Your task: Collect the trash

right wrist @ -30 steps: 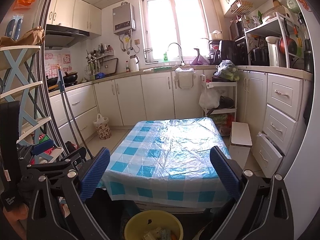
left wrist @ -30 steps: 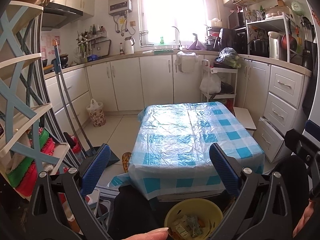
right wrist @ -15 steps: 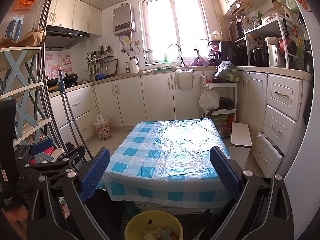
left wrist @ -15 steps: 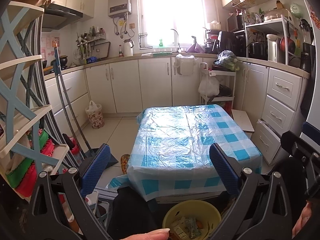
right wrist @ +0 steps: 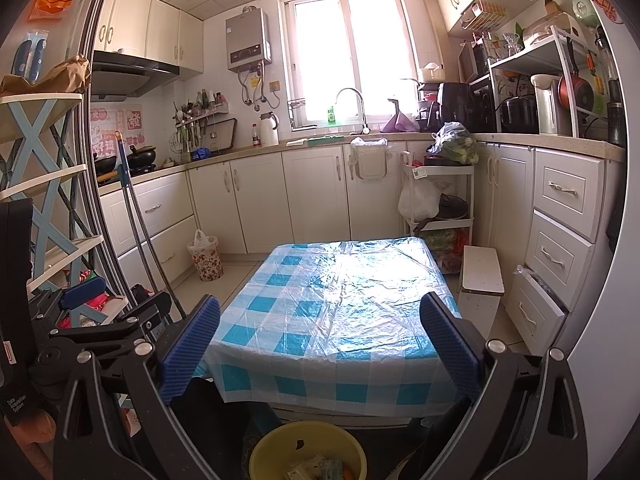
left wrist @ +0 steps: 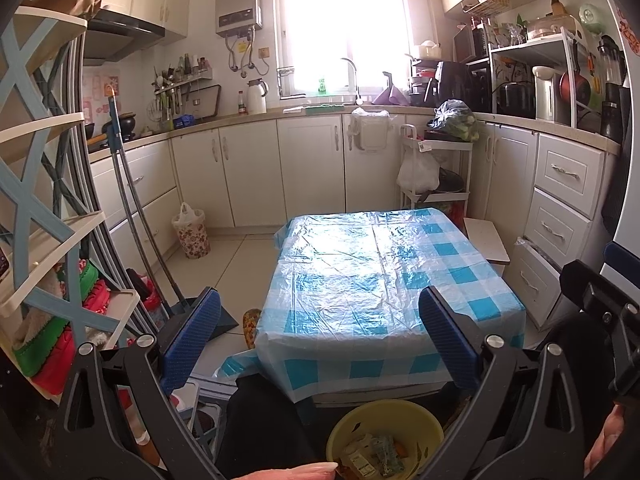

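A yellow bin [left wrist: 384, 436] holding several scraps of trash [left wrist: 374, 456] stands on the floor below the near edge of a low table [left wrist: 384, 280]; it also shows in the right wrist view [right wrist: 308, 456]. The table has a blue-and-white check cloth under clear plastic, with nothing on it. My left gripper [left wrist: 320, 344] is open and empty, held above the bin. My right gripper [right wrist: 320, 344] is open and empty, also above the bin, facing the table [right wrist: 336, 312].
A shelf rack [left wrist: 44, 208] stands at the left with a broom and dustpan [left wrist: 192, 312] beside it. White cabinets [left wrist: 312, 172] line the back and right. A floral waste basket [left wrist: 191, 232] and a white stool [right wrist: 480, 280] stand on the floor.
Both grippers have tilted slightly; the table sits a little higher in the left wrist view. Nothing was picked up or released.
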